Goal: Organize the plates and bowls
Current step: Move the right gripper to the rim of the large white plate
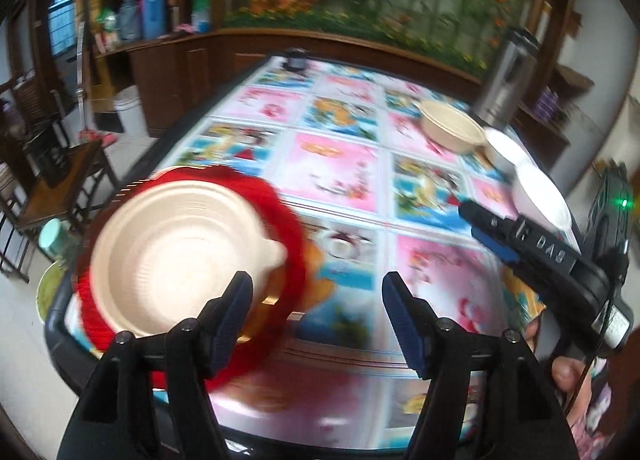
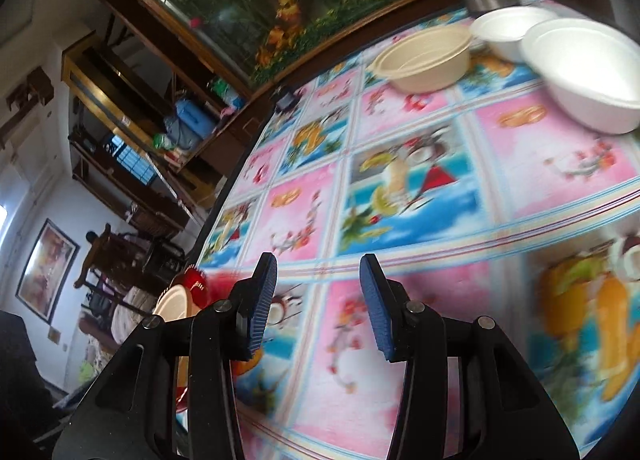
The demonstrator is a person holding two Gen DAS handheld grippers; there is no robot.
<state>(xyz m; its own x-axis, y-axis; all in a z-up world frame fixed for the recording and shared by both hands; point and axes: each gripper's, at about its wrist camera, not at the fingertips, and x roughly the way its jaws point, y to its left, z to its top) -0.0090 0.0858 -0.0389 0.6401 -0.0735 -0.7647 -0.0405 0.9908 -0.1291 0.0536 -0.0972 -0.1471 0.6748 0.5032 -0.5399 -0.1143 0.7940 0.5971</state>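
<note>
My left tongs (image 1: 316, 300) are spread wide with nothing between the pads. A beige bowl (image 1: 176, 252) sits on the red plate (image 1: 288, 228) near the table's (image 1: 340, 164) left edge, just beside my left finger. My right tongs (image 2: 318, 300) hang about half open over the tablecloth, empty too. Far corner has another beige bowl (image 2: 424, 60) and two white bowls (image 2: 584, 72) bunched together — next to a steel flask (image 1: 506, 80).

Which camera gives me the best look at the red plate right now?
Left wrist view: the red scalloped plate lies almost whole at the table's near-left corner, a beige ridged bowl sitting on it. Right wrist view shows only an edge-on sliver, partly hidden behind that tool.
</note>
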